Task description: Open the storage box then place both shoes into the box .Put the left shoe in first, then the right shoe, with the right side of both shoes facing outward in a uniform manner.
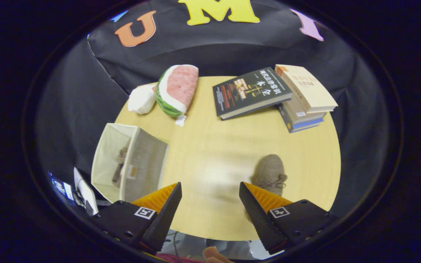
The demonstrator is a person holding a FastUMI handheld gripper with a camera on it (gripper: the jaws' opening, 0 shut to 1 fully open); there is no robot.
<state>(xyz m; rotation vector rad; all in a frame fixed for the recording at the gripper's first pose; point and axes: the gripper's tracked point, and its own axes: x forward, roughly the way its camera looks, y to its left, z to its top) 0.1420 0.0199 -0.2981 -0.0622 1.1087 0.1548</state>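
One storage box (130,160) on the near left of the surface (214,146), open, with one shoe (120,166) inside. One more shoe (269,173) on the near right, just ahead of the right finger. Gripper (210,190) spread apart, clamped on nothing. Three books (280,95) far right; one watermelon plush (177,89) and one white soft lump (141,98) far left.
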